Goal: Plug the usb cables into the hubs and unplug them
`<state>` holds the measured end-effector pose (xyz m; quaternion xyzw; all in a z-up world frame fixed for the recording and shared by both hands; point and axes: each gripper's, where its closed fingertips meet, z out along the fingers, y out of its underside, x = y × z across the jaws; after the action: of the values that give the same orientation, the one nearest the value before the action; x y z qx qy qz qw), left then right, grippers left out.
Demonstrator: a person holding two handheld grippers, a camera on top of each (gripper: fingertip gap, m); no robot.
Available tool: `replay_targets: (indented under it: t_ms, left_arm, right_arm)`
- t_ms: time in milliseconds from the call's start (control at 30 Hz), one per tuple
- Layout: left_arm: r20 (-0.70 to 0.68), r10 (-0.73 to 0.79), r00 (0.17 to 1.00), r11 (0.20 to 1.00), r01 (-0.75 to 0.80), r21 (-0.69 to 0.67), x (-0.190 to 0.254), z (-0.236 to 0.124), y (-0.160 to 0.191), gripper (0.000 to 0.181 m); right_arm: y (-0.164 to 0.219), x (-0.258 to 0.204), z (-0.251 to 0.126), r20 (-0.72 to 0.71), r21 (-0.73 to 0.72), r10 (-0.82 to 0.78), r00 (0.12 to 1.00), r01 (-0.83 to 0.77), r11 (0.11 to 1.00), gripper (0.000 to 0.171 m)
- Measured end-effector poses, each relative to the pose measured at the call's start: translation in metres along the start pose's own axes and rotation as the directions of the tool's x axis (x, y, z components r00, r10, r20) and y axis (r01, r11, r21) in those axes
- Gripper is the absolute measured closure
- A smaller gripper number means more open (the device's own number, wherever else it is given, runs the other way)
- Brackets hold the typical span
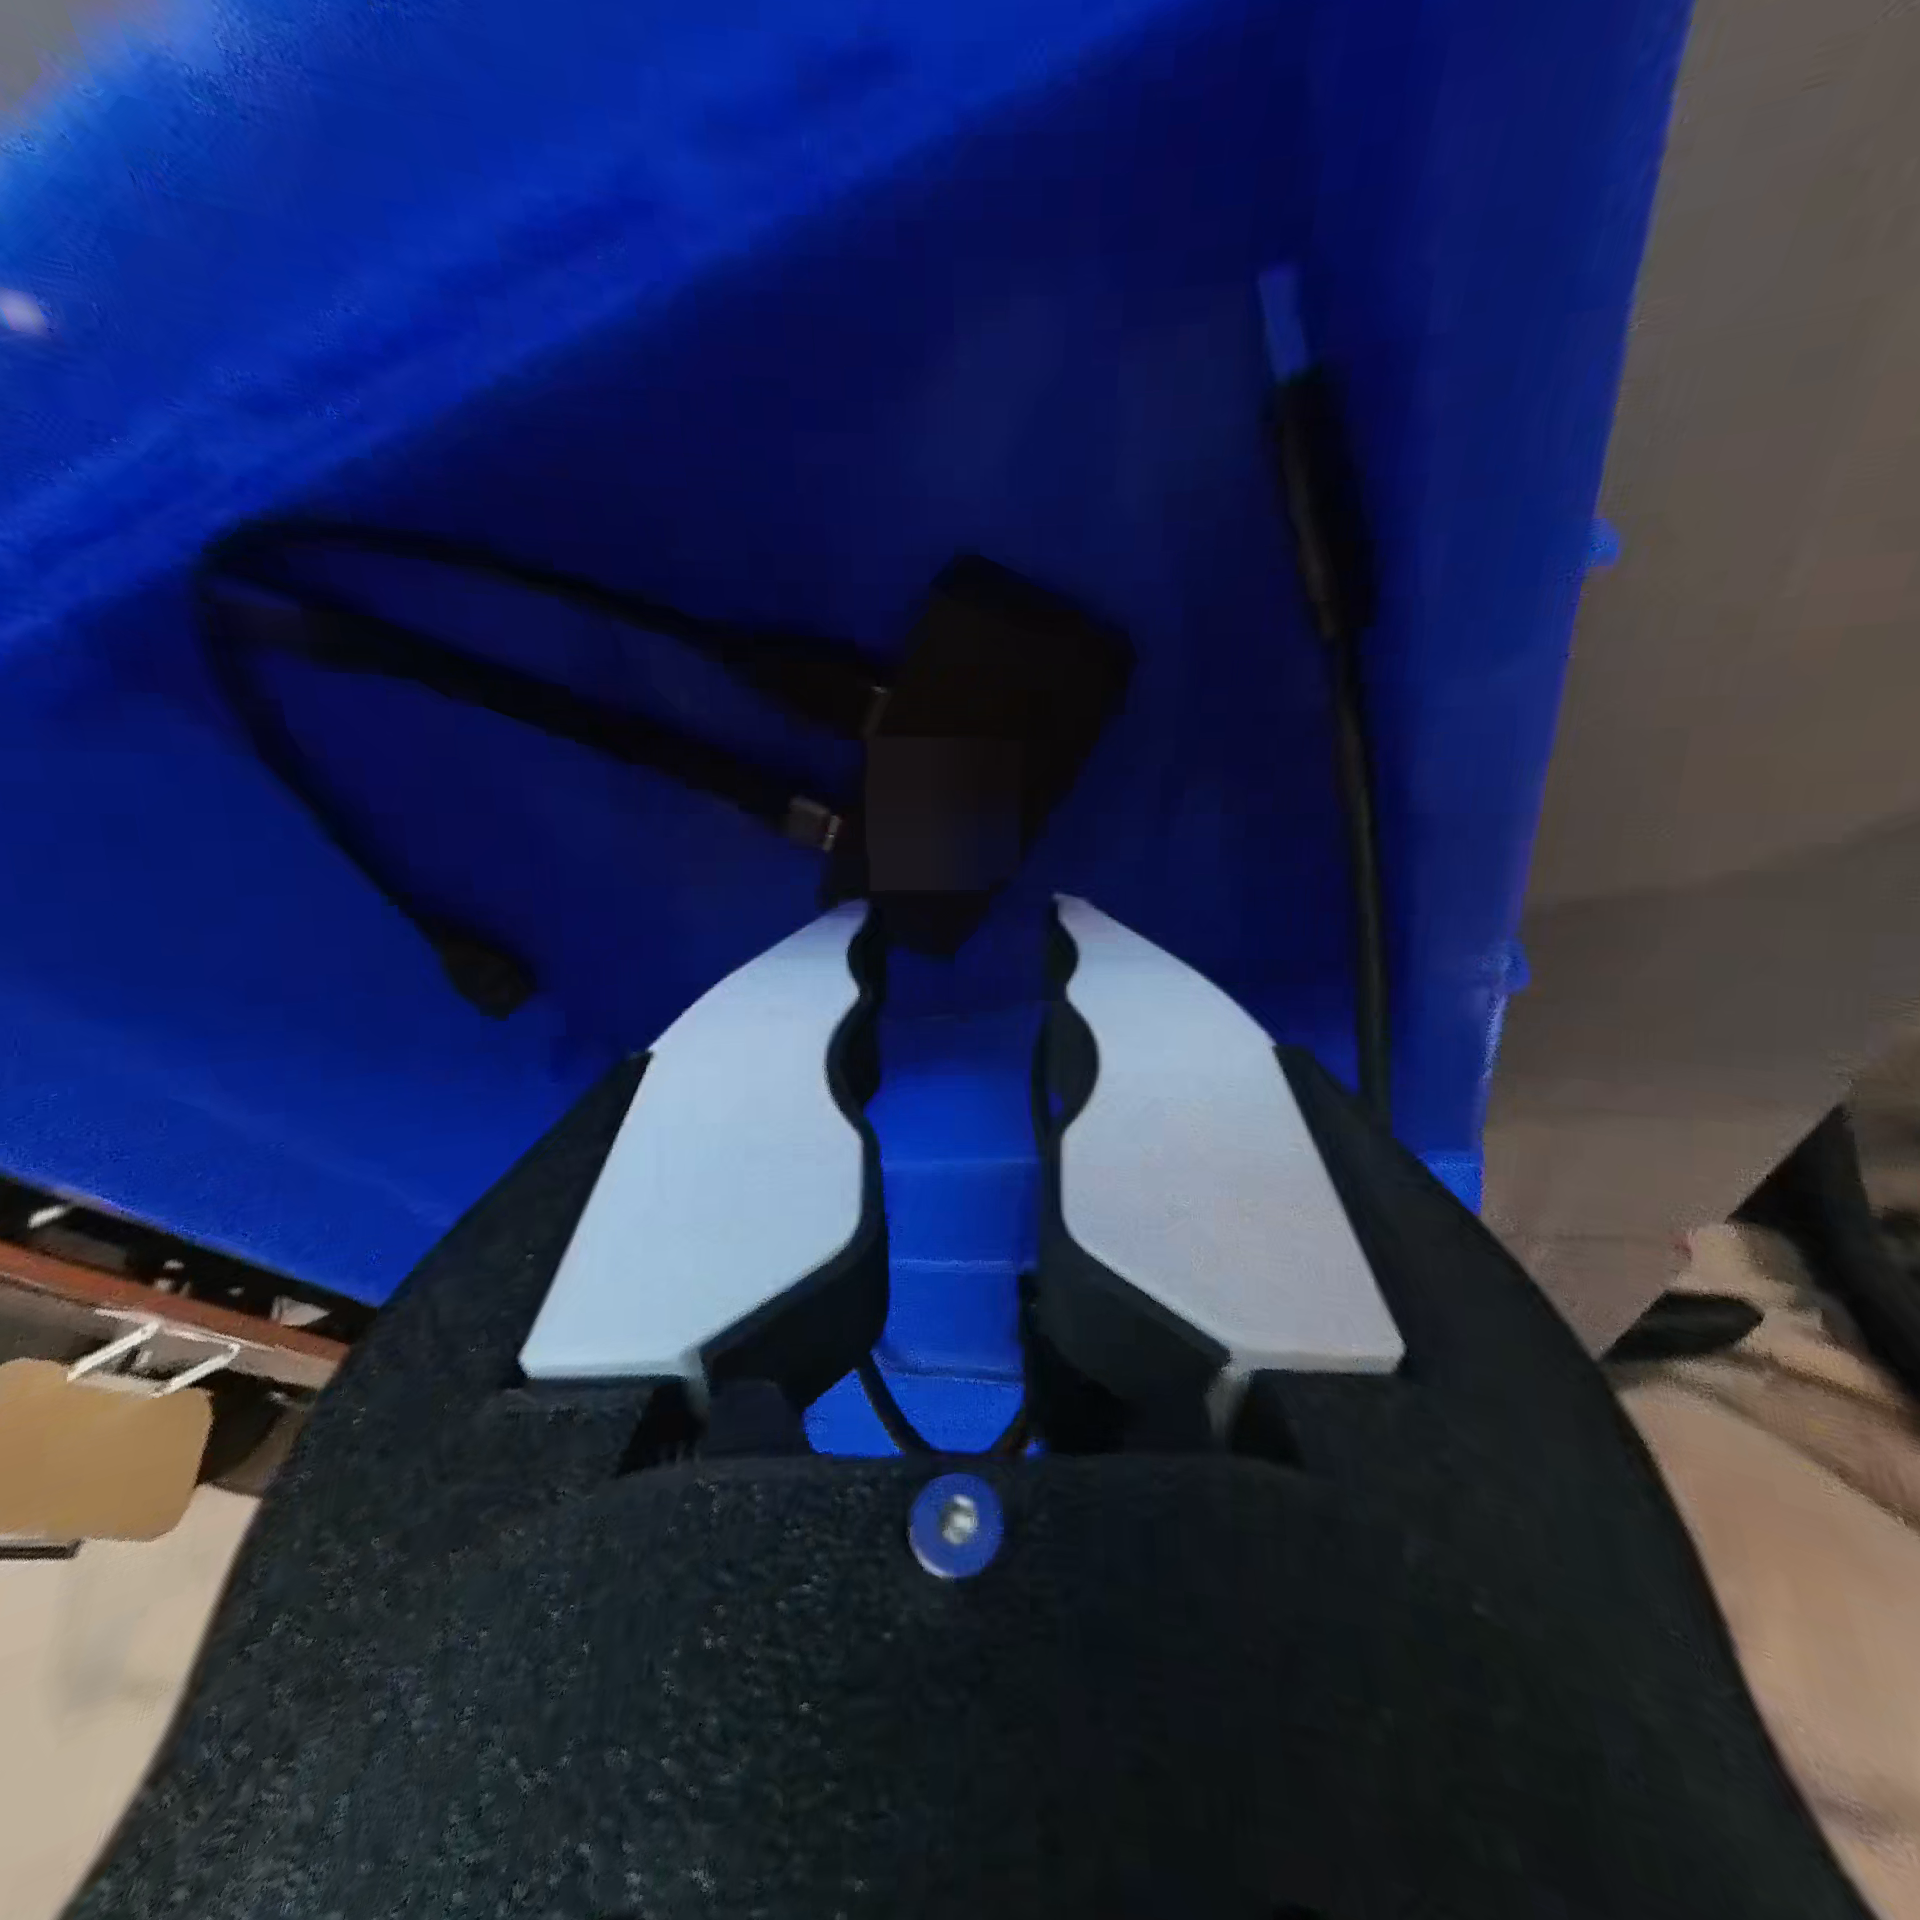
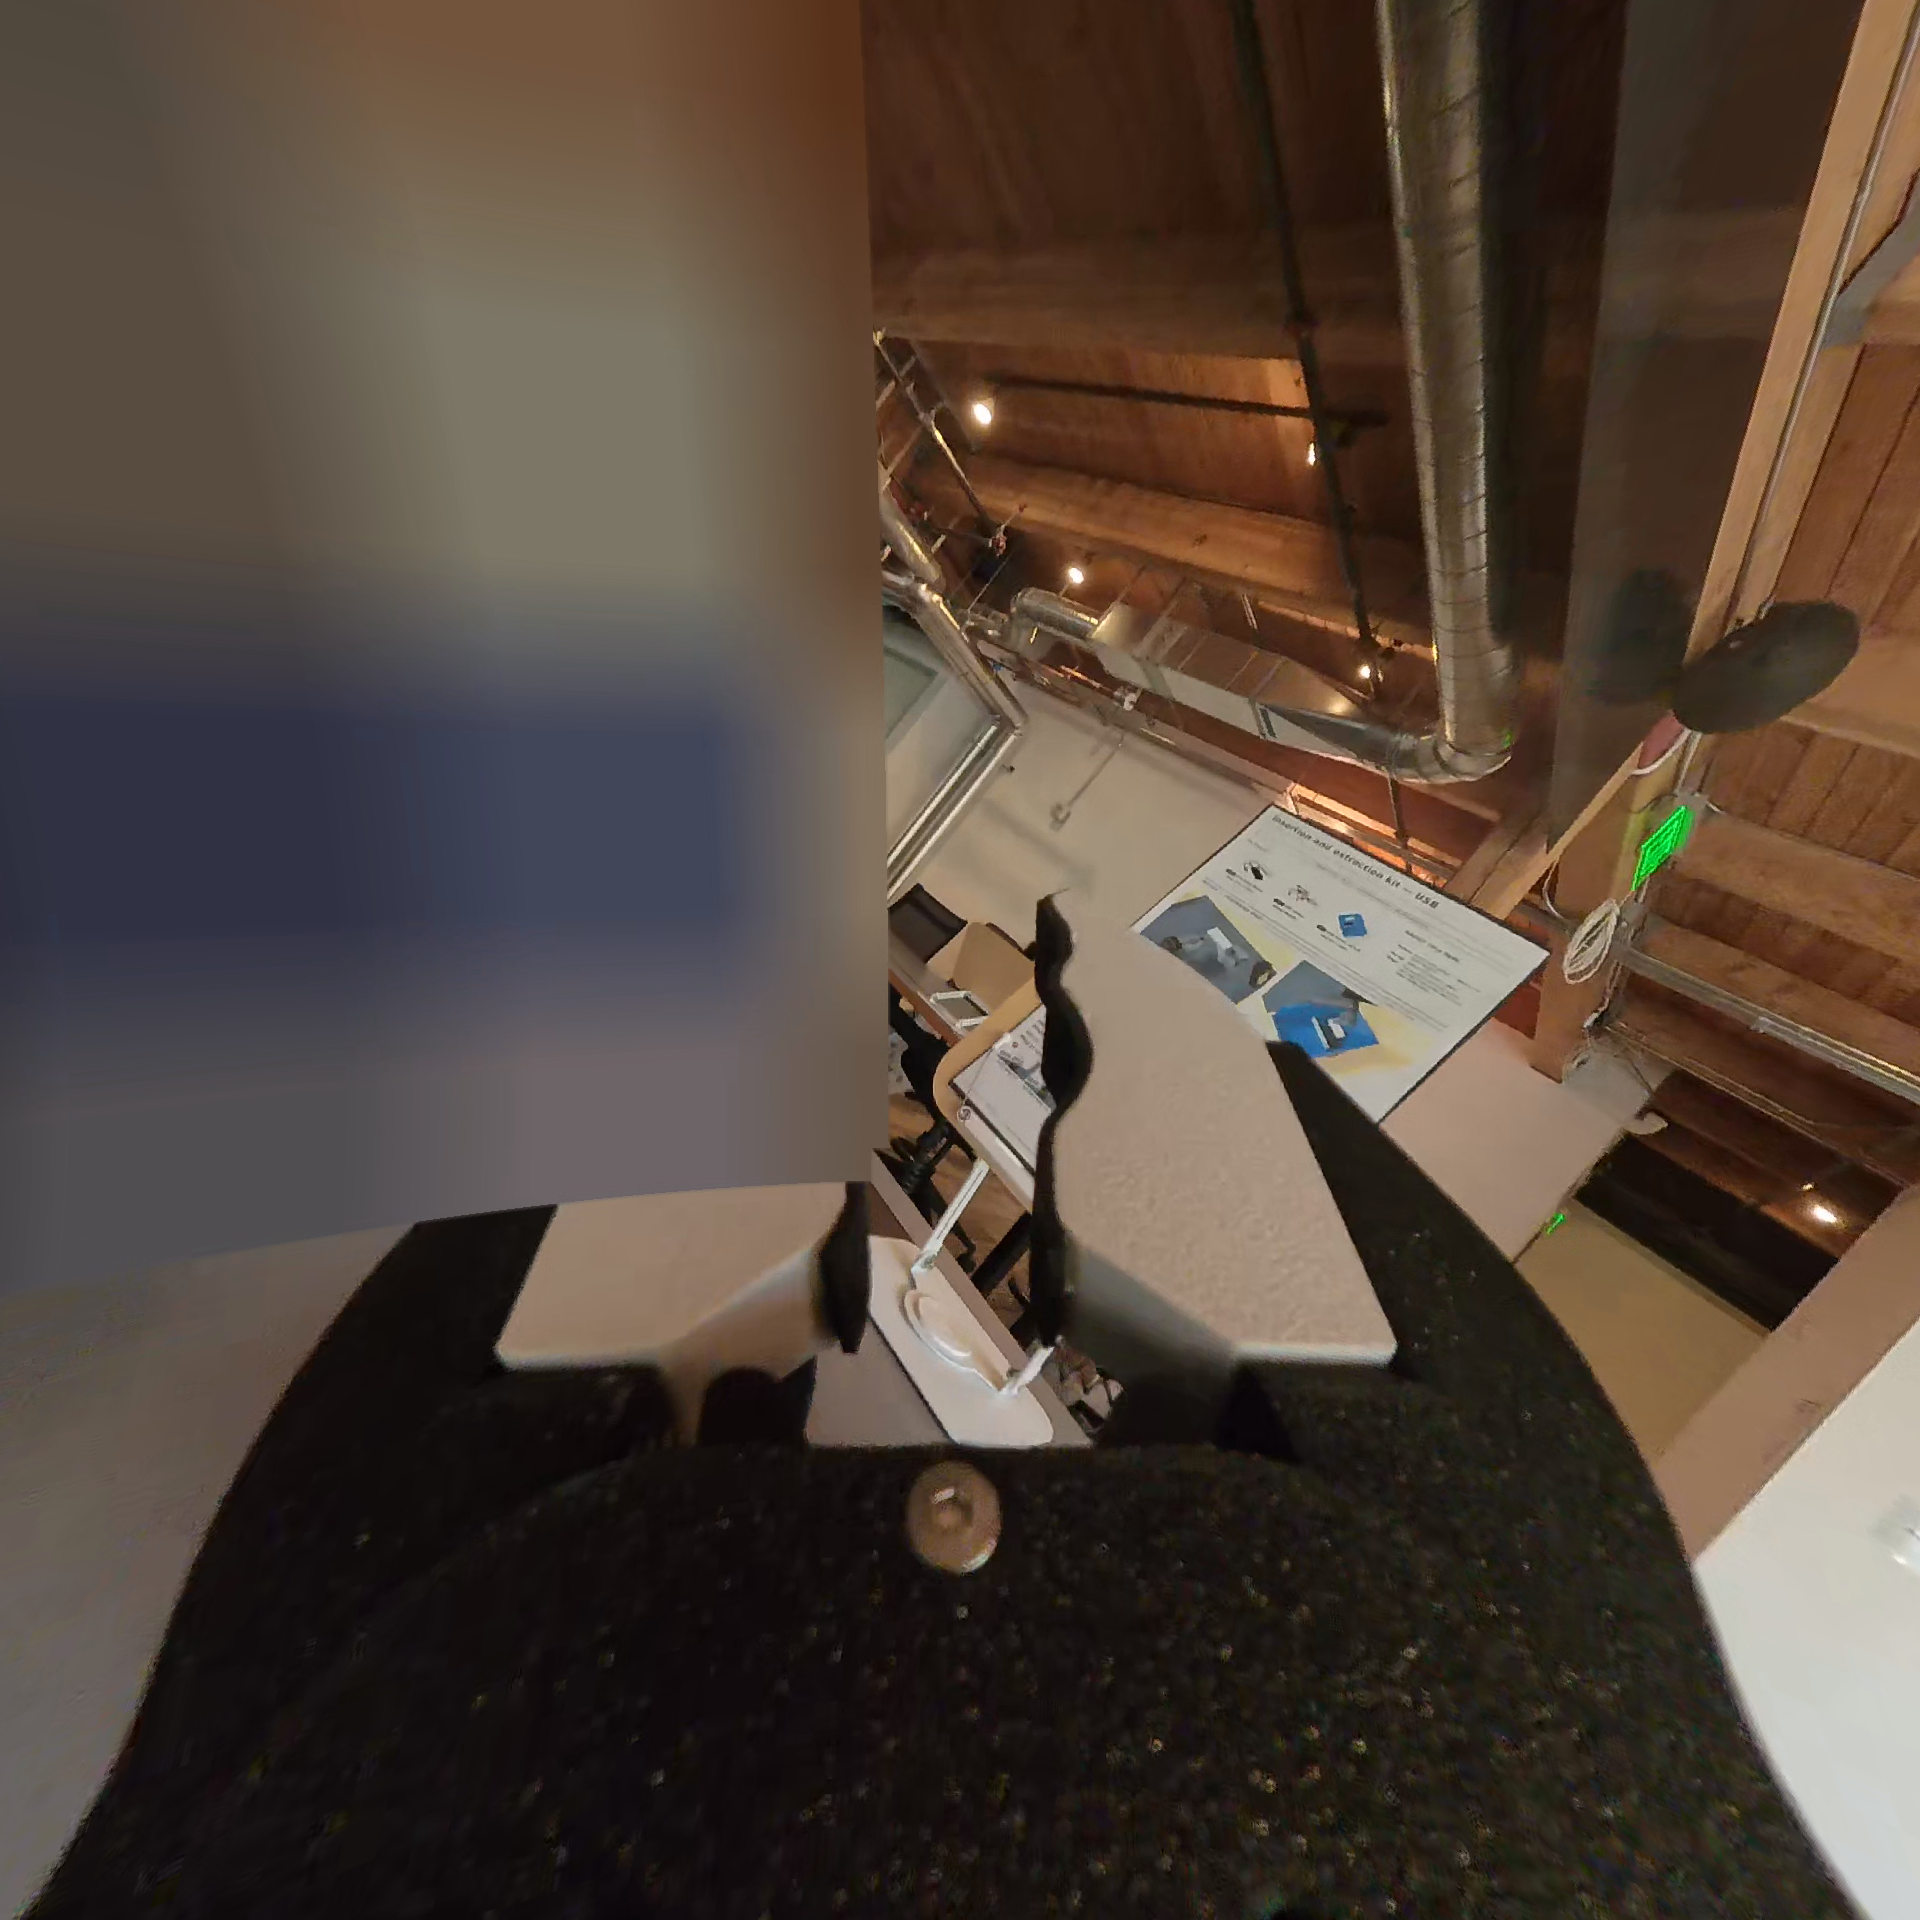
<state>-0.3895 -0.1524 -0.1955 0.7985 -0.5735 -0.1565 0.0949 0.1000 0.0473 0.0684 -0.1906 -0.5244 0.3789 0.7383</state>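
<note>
A blue cloth [image 1: 727, 343] fills most of the left wrist view, its edge running down at three o'clock beside a pale floor [image 1: 1745, 727], and a brown cardboard piece [image 1: 94, 1449] lies at eight o'clock. In the right wrist view a wooden ceiling [image 2: 1091, 208] spreads across twelve o'clock, crossed by a silver duct [image 2: 1455, 416] that bends at about two o'clock. A printed poster [image 2: 1351, 956] sits near three o'clock, with a green lit sign [image 2: 1662, 847] just beyond it on a timber post [image 2: 1787, 416].

Blue cloth [image 1: 623, 364], black hub [image 1: 987, 727], black cables [image 1: 520, 644], white-fingered tool [image 1: 961, 914]
</note>
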Motion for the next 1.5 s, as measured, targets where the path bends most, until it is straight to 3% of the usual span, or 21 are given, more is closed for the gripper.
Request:
replay_targets:
  t_ms: [100,200,367,700,767,833,933,1000,1133,1267,1367,1433,1500]
  left_arm:
    - [-0.012,0.101,0.995,0.992,-0.101,-0.077,0.002,0.017,0.005,0.13]
    - [0.01,0.126,0.992,0.992,-0.126,-0.016,-0.003,0.025,-0.009,0.118]
    - [-0.013,0.108,0.994,0.99,-0.106,0.096,-0.002,0.036,-0.024,0.122]
    - [-0.073,0.019,0.997,0.996,-0.012,0.09,0.002,0.044,-0.008,0.128]
    - [-0.007,-0.036,0.999,0.994,0.037,0.102,-0.005,0.042,-0.008,0.13]
    - [0.064,-0.145,0.987,0.968,0.128,0.218,-0.016,0.027,-0.015,0.132]
    - [0.177,-0.384,0.906,0.836,0.26,0.483,-0.04,-0.018,-0.019,0.134]
    - [0.29,-0.523,0.802,0.747,0.267,0.609,-0.055,-0.057,-0.007,0.135]
    - [0.429,-0.792,0.435,0.541,0.173,0.823,-0.072,-0.151,0.015,0.136]
    - [0.537,-0.825,0.174,0.553,0.061,0.831,-0.069,-0.214,-0.022,0.136]
    - [0.599,-0.793,0.114,0.603,0.005,0.798,-0.074,-0.239,-0.081,0.136]
    - [0.643,-0.757,0.12,0.641,-0.056,0.765,-0.078,-0.252,-0.127,0.136]
    - [0.673,-0.724,0.153,0.662,-0.123,0.74,-0.079,-0.262,-0.174,0.136]
  right_arm:
    - [-0.002,0.001,-0.001,-0.005,0.013,0.004,1.0,-0.004,1.0,0.142]
    - [0.0,0.001,-0.001,-0.01,0.004,-0.002,1.0,0.002,1.0,0.144]
    - [0.003,-0.004,0.004,-0.002,-0.014,-0.016,1.0,0.016,1.0,0.146]
    - [0.002,-0.018,0.012,0.04,-0.034,-0.048,0.998,0.049,0.998,0.146]
    - [0.004,-0.02,0.013,0.046,-0.049,-0.054,0.997,0.056,0.997,0.146]
    - [0.004,-0.022,0.014,0.051,-0.048,-0.046,0.998,0.049,0.998,0.146]
    - [0.007,-0.03,0.02,0.081,-0.05,-0.016,0.997,0.02,0.999,0.147]
    - [0.012,-0.038,0.028,0.108,-0.065,0.016,0.994,-0.009,0.998,0.148]
    - [0.033,-0.066,0.062,0.139,-0.138,0.182,0.973,-0.163,0.977,0.147]
    - [0.054,-0.111,0.107,0.129,-0.219,0.449,0.884,-0.417,0.882,0.127]
    - [0.068,-0.148,0.129,0.145,-0.323,0.566,0.811,-0.502,0.802,0.102]
    - [0.077,-0.157,0.135,0.111,-0.37,0.59,0.8,-0.518,0.771,0.092]
    - [0.08,-0.149,0.135,0.05,-0.352,0.614,0.788,-0.561,0.749,0.093]
